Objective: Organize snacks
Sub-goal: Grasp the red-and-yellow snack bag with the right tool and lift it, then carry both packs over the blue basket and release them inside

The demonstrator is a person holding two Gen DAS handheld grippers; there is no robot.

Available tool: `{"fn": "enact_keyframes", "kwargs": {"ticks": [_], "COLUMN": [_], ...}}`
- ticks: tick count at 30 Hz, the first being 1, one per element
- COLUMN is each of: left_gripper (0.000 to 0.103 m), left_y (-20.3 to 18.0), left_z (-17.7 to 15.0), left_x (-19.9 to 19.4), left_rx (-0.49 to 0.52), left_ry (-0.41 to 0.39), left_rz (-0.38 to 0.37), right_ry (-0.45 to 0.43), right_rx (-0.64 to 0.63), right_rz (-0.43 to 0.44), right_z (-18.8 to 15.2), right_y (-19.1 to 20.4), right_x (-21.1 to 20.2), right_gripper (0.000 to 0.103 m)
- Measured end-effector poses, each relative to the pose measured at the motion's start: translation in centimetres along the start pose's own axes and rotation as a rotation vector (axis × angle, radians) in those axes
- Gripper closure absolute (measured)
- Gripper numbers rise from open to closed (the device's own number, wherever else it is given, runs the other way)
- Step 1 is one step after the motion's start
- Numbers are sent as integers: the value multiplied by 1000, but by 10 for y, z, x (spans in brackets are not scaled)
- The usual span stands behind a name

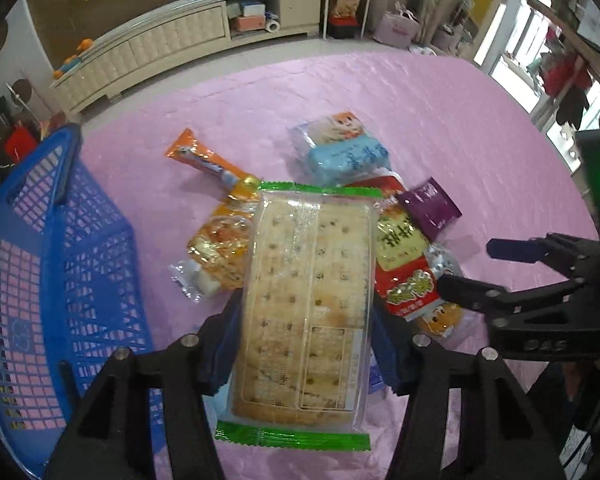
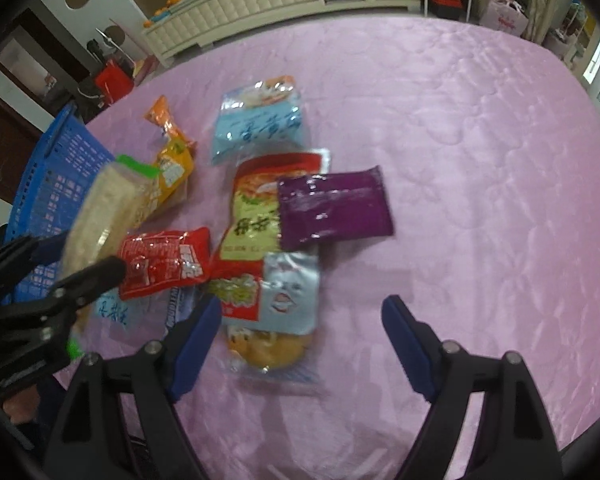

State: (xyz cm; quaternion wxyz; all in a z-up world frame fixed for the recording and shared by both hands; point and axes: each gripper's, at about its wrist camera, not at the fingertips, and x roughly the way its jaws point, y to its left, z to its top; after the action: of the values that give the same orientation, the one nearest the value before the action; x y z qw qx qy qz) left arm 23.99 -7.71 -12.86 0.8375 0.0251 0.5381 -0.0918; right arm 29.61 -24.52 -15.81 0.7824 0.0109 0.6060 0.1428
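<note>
My left gripper (image 1: 302,344) is shut on a clear cracker pack with green ends (image 1: 306,300) and holds it above the pile of snacks; the pack also shows in the right wrist view (image 2: 100,216). The blue mesh basket (image 1: 56,264) stands to its left on the pink table. My right gripper (image 2: 302,312) is open and empty, low over the near end of the pile, above a yellow cake packet (image 2: 268,350) and a silver packet (image 2: 290,292). A purple packet (image 2: 334,208), a red packet (image 2: 164,262) and a light blue packet (image 2: 258,128) lie in the pile.
The pink tablecloth (image 2: 480,160) stretches to the right and back. An orange stick packet (image 1: 204,158) lies at the pile's far left. A cream cabinet (image 1: 172,36) and bags stand beyond the table. The right gripper shows at the right edge of the left wrist view (image 1: 476,270).
</note>
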Motion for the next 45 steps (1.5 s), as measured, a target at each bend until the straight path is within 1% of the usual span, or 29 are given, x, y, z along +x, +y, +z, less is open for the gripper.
{"fn": "enact_keyframes", "kwargs": {"ticks": [3,5,6,8,10,12,13,15,16,17,18,20,22,23,26,28,34,37,39,45], "left_gripper": [48,48,48,48,48,48,48,48,48,48,48,48,48,48,48,48,48,48,48,48], "left_y": [10,15,15,18,22,26,28,27,26,26,26,24,23,23,22,21,19,19,20,29], "left_z": [-3,-4,1,2,3,4,4,5,5,5,4,4,3,3,-2,-7,-23,-31,-37,-55], "left_x": [-3,3,4,5,8,13,13,17,20,22,22,21,20,22,17,11,-25,-48,-62,-107], "left_rx": [-29,-43,-51,-64,-80,-114,-116,-98,-95,-95,-95,-88,-88,-89,-87,-92,-85,-87,-94,-103], "left_ry": [-4,-1,1,-1,5,3,-4,-11,-11,-11,-13,-22,-27,-29,-36,-40,-91,-121,-142,-202], "left_rz": [-6,-9,-12,-19,-27,-63,-62,-35,-33,-40,-45,-50,-61,-65,-61,-62,-39,-31,-35,-27], "right_ry": [31,30,32,27,45,74,79,67,57,46,38,32,30,25,17,4,-43,-98,-115,-192], "right_rx": [4,22,27,6,-15,-22,-24,-67,-91,-106,-129,-143,-151,-138,-125,-112,-80,-100,-124,-187], "right_rz": [-36,-53,-70,-111,-147,-143,-143,-194,-212,-208,-205,-196,-177,-149,-113,-64,-7,-4,3,17], "right_z": [10,18,23,33,40,44,46,47,46,45,45,42,38,35,27,17,-6,-18,-25,-42], "right_y": [11,16,19,28,37,45,47,55,59,63,65,67,68,64,61,60,56,65,71,97], "right_x": [17,26,30,38,48,60,63,68,69,69,68,69,67,63,53,41,-7,-38,-58,-97], "right_gripper": [18,18,18,18,18,18,19,23,30,42,46,52,53,53,53,53,53,53,54,56]}}
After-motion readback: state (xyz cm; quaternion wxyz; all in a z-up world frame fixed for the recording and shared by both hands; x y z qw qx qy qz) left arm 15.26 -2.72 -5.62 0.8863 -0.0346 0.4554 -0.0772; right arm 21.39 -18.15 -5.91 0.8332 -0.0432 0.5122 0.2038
